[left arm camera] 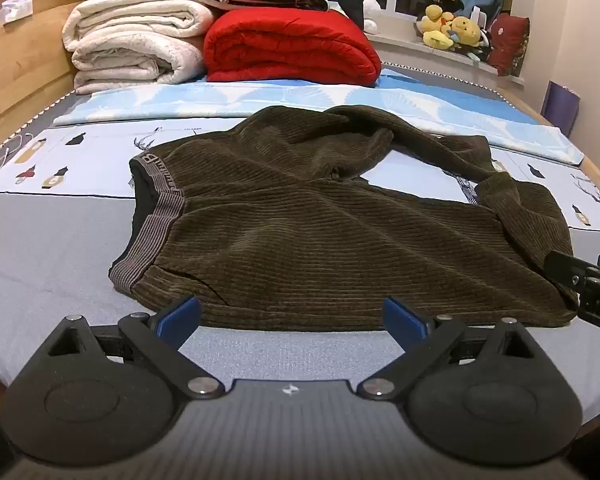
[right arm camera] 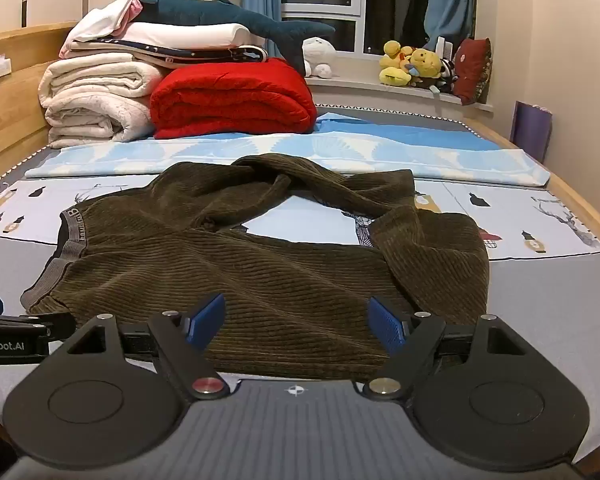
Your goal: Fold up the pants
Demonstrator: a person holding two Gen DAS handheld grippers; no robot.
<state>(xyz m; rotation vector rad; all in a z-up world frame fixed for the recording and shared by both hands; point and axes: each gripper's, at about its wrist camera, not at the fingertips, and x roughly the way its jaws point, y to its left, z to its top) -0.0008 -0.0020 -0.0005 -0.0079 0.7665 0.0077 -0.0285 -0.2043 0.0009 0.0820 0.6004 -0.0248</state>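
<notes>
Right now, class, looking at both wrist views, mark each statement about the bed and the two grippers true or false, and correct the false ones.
1. The pants lie neatly folded. False: they lie spread out with the legs twisted.
2. The left gripper is open and holds nothing. True.
3. The right gripper is clamped on the waistband. False: it is open, over the near hem.
4. A red quilt sits beside folded white blankets. True.

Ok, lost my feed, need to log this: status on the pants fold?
Left gripper and right gripper both open, empty, at the near edge. Pants unfolded on the bed, legs crossed. Nothing in the way.
</notes>
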